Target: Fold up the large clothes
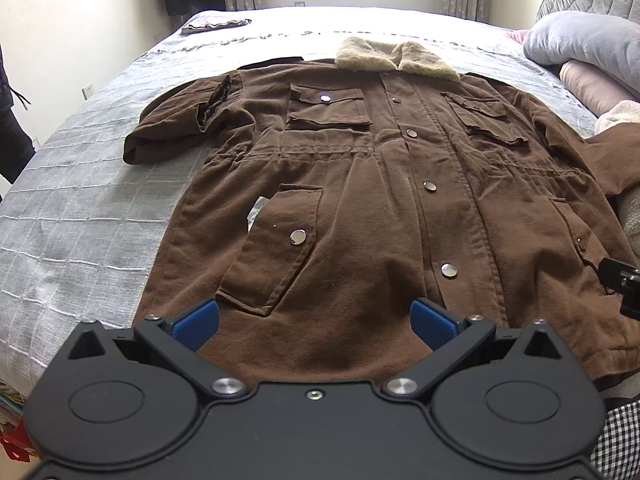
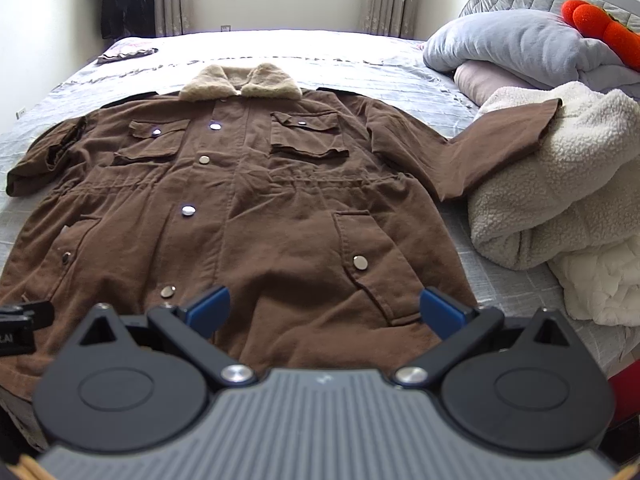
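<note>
A large brown coat (image 1: 360,184) with a cream fleece collar (image 1: 396,58) lies face up and buttoned on the bed, hem toward me. It also shows in the right wrist view (image 2: 256,208). Its left sleeve (image 1: 176,128) is folded short on the bedspread. Its right sleeve (image 2: 496,144) stretches out onto a fleece blanket. My left gripper (image 1: 314,324) is open and empty above the hem, left of centre. My right gripper (image 2: 324,312) is open and empty above the hem, near the lower right pocket (image 2: 372,264).
A grey bedspread (image 1: 80,216) covers the bed. A cream fleece blanket (image 2: 560,184), a grey quilt (image 2: 512,44), a pink pillow and an orange plush toy (image 2: 600,28) pile up at the right. A small folded cloth (image 1: 216,24) lies at the far left.
</note>
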`<state>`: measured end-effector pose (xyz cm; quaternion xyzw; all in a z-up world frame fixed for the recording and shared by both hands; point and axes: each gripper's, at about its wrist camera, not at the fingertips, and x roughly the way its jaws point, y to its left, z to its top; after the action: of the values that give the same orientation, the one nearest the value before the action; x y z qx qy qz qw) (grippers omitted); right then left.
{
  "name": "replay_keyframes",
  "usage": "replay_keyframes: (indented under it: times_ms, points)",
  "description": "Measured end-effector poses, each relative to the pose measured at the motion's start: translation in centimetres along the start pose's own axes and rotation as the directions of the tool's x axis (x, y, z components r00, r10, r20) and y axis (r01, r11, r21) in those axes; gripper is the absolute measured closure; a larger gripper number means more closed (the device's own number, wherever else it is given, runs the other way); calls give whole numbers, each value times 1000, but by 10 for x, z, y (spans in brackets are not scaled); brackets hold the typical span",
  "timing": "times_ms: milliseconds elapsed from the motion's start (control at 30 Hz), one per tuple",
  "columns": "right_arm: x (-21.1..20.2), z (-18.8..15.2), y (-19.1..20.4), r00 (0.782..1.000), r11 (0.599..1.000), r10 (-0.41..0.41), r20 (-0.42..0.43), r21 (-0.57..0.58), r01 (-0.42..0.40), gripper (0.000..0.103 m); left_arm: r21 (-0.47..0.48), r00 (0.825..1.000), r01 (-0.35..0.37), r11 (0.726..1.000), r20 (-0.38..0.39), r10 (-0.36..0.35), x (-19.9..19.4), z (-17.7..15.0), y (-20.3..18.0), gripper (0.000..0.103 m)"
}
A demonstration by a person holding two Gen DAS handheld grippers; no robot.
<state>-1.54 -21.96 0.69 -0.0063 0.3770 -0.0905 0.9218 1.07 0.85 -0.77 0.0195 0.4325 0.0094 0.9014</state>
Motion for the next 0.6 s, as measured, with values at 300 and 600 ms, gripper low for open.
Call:
replay_keyframes:
  times_ms: [300, 600]
  points:
    - [22, 2, -2, 1000, 998, -20, -15, -53, 19, 0, 41, 1000, 22, 999, 15, -23, 21, 5, 8, 0]
    - [60, 9, -62, 992, 996, 71, -107, -49, -77, 0, 175, 992, 126, 977, -47, -119, 46, 25, 75, 0]
